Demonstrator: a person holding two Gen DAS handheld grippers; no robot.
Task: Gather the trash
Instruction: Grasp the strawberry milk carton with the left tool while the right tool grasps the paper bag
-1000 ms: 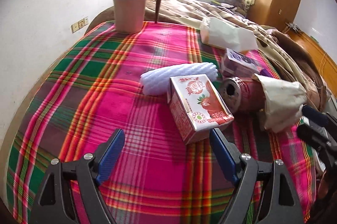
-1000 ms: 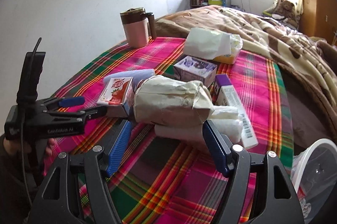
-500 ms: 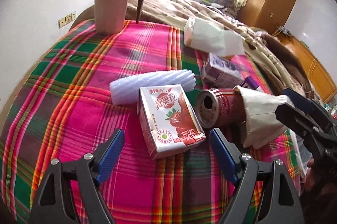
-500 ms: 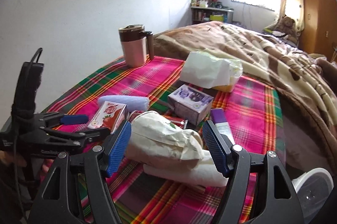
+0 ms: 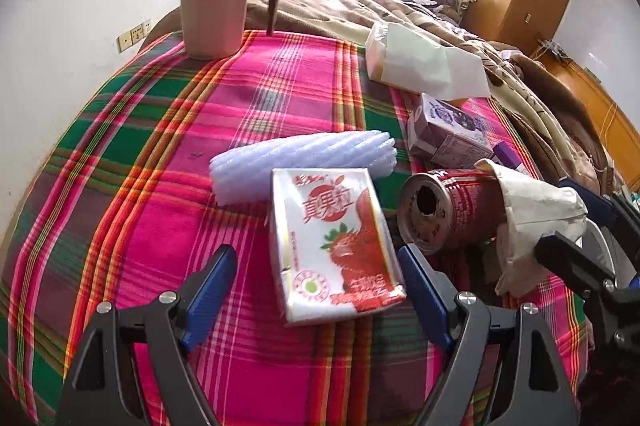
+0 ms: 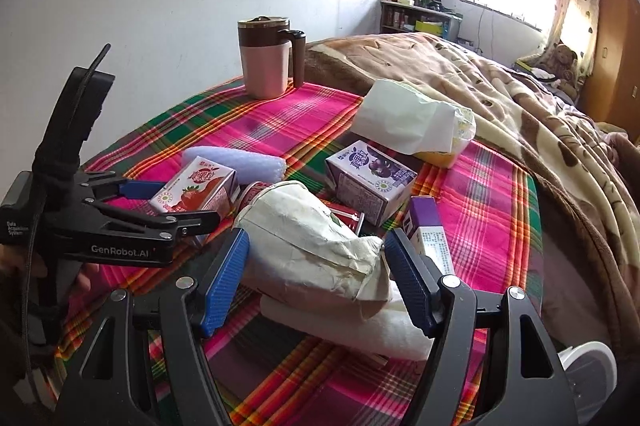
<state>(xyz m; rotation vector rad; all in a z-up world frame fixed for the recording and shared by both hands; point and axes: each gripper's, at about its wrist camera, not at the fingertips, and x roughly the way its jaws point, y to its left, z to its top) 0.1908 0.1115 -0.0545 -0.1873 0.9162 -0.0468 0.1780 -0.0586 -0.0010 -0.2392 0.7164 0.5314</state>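
Observation:
A red-and-white strawberry drink carton [image 5: 332, 242] lies flat on the plaid cloth [image 5: 132, 209] between the fingers of my left gripper [image 5: 316, 290], which is open, its pads not pressing on the carton. Beside the carton lies a red can [image 5: 444, 209], its far end tucked into a crumpled beige paper bag [image 6: 316, 254]. My right gripper [image 6: 318, 278] is open around that bag with a blue pad on each side. The right wrist view shows the left gripper [image 6: 176, 201] straddling the carton [image 6: 192, 185]. At the right edge of the left wrist view, the right gripper [image 5: 576, 226] reaches the bag.
A white foam sleeve [image 5: 304, 161], a purple drink carton [image 6: 372, 177], a purple-and-white box [image 6: 430, 238] and a white paper bag [image 6: 404, 121] lie nearby. A pink mug [image 6: 268, 61] stands at the back. A brown blanket [image 6: 520, 129] lies to the right, a white bin rim [image 6: 588, 374] below it.
Both grippers have moved forward over the cloth. The strawberry carton now sits between the left fingers and the beige bag between the right fingers. Neither pair of jaws has changed width.

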